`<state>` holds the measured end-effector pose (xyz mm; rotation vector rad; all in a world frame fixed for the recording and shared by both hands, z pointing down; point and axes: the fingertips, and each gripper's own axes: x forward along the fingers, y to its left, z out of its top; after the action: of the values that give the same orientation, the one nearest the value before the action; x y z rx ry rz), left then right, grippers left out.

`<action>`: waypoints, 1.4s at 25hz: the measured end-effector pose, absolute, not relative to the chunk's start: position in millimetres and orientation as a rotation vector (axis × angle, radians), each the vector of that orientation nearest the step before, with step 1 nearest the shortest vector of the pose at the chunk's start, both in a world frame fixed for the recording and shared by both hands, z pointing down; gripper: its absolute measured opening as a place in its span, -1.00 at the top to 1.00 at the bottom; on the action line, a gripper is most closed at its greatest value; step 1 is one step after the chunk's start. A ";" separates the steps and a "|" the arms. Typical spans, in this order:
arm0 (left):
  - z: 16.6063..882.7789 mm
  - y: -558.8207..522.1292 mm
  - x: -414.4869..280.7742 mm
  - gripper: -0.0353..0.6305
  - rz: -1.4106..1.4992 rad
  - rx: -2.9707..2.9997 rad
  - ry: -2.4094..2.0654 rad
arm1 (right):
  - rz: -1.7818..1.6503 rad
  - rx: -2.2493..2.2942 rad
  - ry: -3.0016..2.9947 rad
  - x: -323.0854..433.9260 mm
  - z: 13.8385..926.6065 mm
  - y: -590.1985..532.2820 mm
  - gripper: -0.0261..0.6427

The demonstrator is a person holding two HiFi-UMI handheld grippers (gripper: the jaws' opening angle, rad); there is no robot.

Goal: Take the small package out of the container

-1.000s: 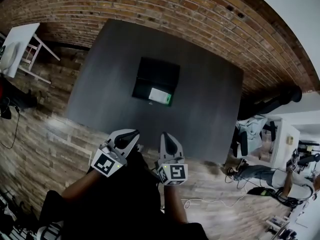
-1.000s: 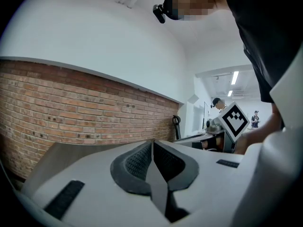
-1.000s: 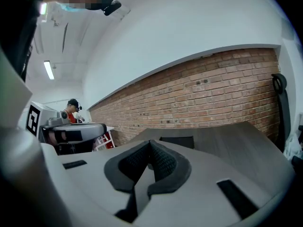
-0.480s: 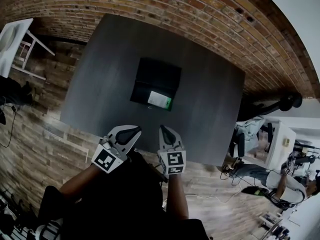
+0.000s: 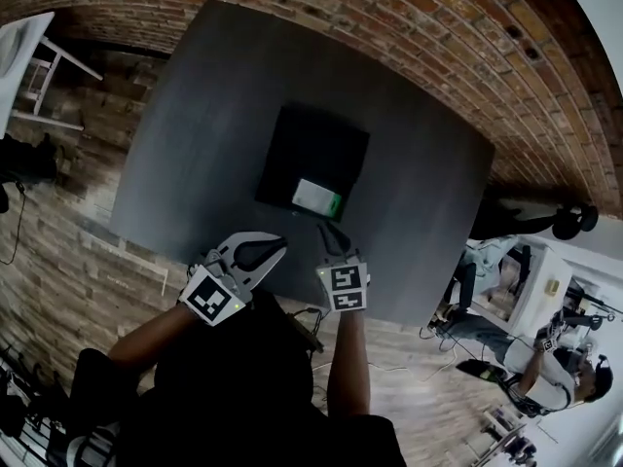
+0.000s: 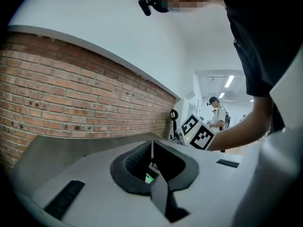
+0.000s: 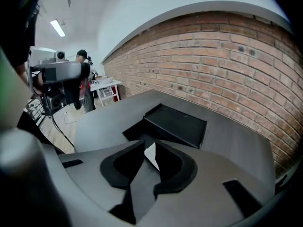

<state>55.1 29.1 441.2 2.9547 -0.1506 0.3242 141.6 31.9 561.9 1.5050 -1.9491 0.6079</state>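
no word, number or brand can be read anywhere. the only signs are black-and-white square code patterns, which are blocks and not letters. one faces up on the left marker cube [image 5: 211, 300], part of the left gripper [image 5: 279, 242]. two more show on the right marker cube [image 5: 343, 288], part of the right gripper [image 5: 325, 227], and the left gripper view shows two patterned faces of that cube as well. the small package [image 5: 317, 197] in the container [image 5: 310, 144] has a white face with a green edge, and any print on it is too small to make out.
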 end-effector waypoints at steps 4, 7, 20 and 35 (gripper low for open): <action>454.5 15.9 63.2 0.77 0.335 2.913 -0.136 | 0.645 1.397 -1.914 152.8 597.7 15.3 0.57; 461.8 8.0 64.8 0.77 0.356 2.891 -0.140 | 0.680 1.291 -1.880 155.7 624.4 9.7 0.41; 494.7 -36.5 74.4 0.76 0.381 2.818 -0.174 | 0.613 0.930 -1.716 176.0 700.4 -21.7 0.16; 513.4 -51.4 72.4 0.76 0.391 2.765 -0.170 | 0.774 0.662 -1.718 162.1 725.8 -17.1 0.13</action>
<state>72.4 -51.4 513.4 2.7651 -0.1702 0.3907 162.1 -17.1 725.8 0.6624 -1.7182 0.7743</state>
